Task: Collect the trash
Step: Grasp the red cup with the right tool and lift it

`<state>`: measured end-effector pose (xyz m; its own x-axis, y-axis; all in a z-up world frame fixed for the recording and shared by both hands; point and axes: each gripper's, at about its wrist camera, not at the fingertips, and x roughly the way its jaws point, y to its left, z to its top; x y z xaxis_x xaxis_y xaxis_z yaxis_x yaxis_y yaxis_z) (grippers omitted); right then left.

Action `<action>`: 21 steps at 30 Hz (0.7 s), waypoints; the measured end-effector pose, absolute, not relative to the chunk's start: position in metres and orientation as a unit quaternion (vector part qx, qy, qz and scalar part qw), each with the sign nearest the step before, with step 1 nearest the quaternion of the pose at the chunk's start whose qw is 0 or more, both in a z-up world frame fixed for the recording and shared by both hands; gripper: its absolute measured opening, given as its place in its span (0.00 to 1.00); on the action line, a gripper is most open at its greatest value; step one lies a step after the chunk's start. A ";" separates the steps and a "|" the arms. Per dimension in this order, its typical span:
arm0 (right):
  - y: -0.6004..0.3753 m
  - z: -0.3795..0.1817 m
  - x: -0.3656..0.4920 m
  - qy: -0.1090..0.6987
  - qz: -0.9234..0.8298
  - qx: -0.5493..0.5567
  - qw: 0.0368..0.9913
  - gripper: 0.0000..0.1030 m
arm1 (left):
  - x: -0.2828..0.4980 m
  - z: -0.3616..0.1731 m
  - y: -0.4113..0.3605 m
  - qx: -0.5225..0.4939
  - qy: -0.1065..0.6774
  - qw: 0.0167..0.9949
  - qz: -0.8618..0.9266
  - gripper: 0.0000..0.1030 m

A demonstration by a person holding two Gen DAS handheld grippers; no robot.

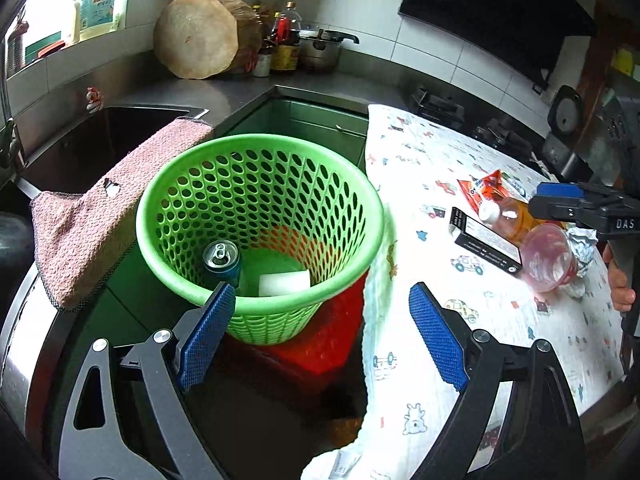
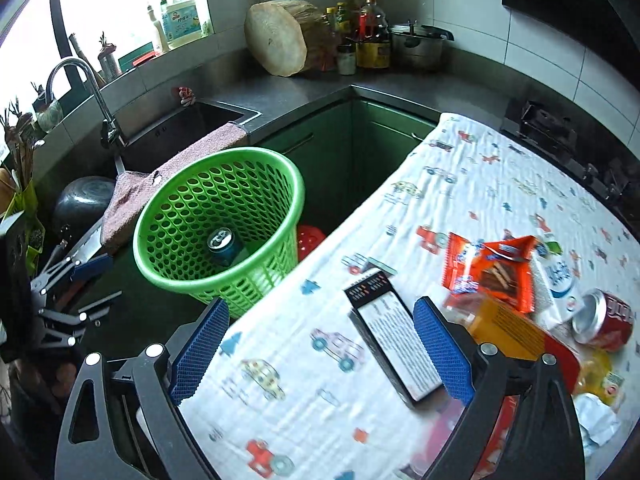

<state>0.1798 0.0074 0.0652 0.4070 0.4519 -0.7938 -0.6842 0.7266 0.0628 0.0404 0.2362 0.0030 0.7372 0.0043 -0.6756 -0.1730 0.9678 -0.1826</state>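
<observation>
**Basket left of the desk**

I see the basket [image 1: 260, 216] on a stool [image 1: 320, 344], left of the cloth-covered desk [image 2: 460, 184]. In it stand a can [image 1: 221, 258] and what may be a foam block [image 1: 284, 283]. A box [image 2: 394, 344], wrappers [image 2: 492, 276] and another can [image 2: 604, 316] lie on the desk.

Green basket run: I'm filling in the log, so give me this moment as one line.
left gripper: open, empty, over green basket | basket: blue can, white block | right gripper: open, over black box on table
</observation>
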 end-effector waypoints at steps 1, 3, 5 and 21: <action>-0.003 0.066 0.177 0.421 0.338 -0.146 0.829 0.89 | 0.040 0.004 0.232 -0.114 0.359 0.925 0.046 0.85; -0.026 0.066 0.173 0.424 0.336 -0.156 0.826 0.89 | 0.040 0.005 0.224 -0.112 0.360 0.925 0.042 0.85; -0.046 0.064 0.171 0.430 0.332 -0.165 0.824 0.89 | 0.040 0.006 0.217 -0.113 0.362 0.925 0.035 0.85; -0.088 0.009 0.168 0.437 0.375 -0.321 0.752 0.89 | 0.063 0.005 0.173 -0.082 0.389 0.917 0.021 0.85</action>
<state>0.1679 -0.0877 0.0093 0.3372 0.2841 -0.8975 -0.8447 0.5122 -0.1552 0.0631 0.1728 0.0054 0.6966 -0.0248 -0.7171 -0.1023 0.9858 -0.1335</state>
